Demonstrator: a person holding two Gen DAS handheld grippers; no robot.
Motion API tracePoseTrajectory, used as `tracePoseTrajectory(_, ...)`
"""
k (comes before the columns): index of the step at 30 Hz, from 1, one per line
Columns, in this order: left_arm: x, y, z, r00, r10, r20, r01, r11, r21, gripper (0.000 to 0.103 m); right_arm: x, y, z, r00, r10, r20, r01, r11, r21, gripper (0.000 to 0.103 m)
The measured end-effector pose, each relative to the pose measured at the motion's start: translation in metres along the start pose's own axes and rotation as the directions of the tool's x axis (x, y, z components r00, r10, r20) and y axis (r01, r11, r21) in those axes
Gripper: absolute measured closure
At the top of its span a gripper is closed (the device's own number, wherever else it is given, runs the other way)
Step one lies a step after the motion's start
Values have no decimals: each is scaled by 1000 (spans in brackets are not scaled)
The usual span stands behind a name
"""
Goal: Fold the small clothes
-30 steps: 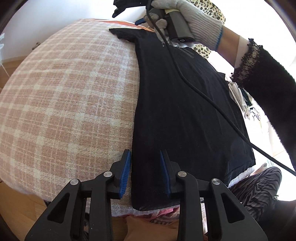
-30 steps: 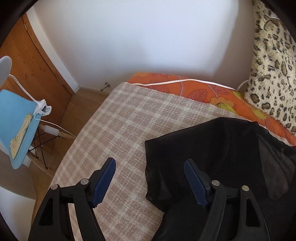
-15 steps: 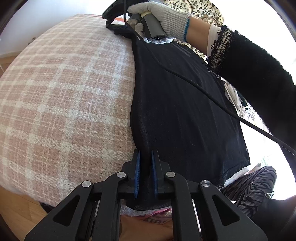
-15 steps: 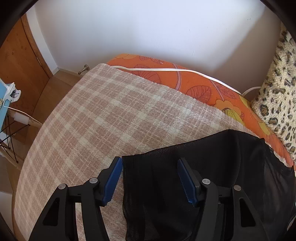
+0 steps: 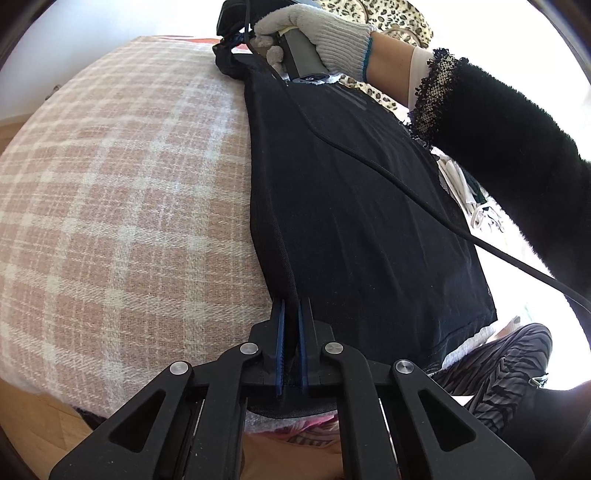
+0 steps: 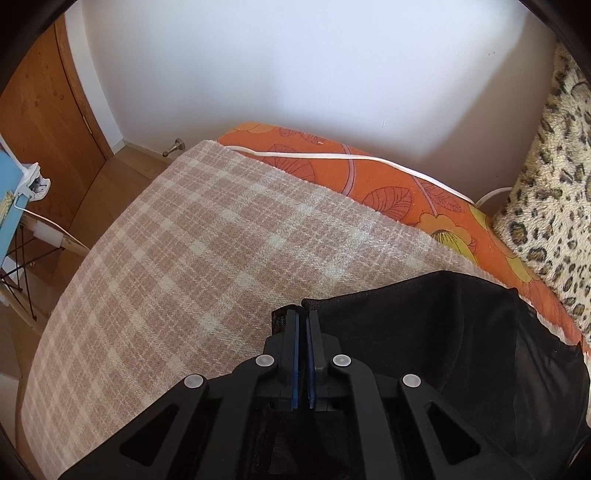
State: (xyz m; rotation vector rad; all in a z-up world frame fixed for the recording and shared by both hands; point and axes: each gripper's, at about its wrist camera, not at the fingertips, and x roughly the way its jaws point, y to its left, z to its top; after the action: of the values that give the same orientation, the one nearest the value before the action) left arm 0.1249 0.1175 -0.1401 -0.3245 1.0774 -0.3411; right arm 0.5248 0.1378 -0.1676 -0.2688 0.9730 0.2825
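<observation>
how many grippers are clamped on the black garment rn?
2. The left gripper pinches the thin black fabric garment at its near left edge; the right gripper pinches its far corner on the pink plaid blanket.

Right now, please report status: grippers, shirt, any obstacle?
Left gripper shut on black shirt edge near hem. Right gripper just closed on far corner. Cable lies across shirt.

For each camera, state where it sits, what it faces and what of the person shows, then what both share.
Left wrist: on the left gripper, looking down its fingers along the black garment; shows a gloved hand and sleeve.
Right wrist: on the right gripper, facing the wall over the garment's far corner; no body shows.
Shared: garment, plaid blanket, leopard-print fabric.
</observation>
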Motion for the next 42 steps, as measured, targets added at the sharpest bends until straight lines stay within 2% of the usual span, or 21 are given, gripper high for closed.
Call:
tracePoseTrajectory(10,2,-34,1,999,-33,23,31,996,88,100,-55,-63,-8,996,-7,92,-3,995,103,103)
tracePoseTrajectory(20,22,-75,-1,997,-70,-8,71,978,196,100,-99,-142,-46,986,-92,140,62,976,210,103)
tracePoseTrajectory(26,41,-86,-1,995,-80,-58,91,971,220,100,-100,-181,-69,985,-139,104,109,961,252,103)
tracePoseTrajectory(33,49,-98,-1,993,-82,-81,101,957,271,100,-85,-199,-80,986,-151,72,128,957,262,103)
tracePoseTrajectory(34,51,-99,-1,993,-81,-90,103,956,276,99,-81,-199,-82,987,-152,58,133,958,254,102)
tracePoseTrajectory(35,53,-101,-2,990,-86,-109,114,954,277,92,-77,-199,-82,986,-161,39,147,959,241,98)
tracePoseTrajectory(36,54,-103,-2,987,-102,-127,133,953,271,83,-72,-199,-82,981,-192,11,184,956,227,80)
tracePoseTrajectory(38,53,-111,-6,977,-155,-147,191,943,272,77,-70,-201,-83,962,-272,-20,270,940,210,63)
tracePoseTrajectory(42,33,-111,-13,973,-195,-126,226,921,318,76,-89,-212,-84,955,-295,-15,289,926,241,65)
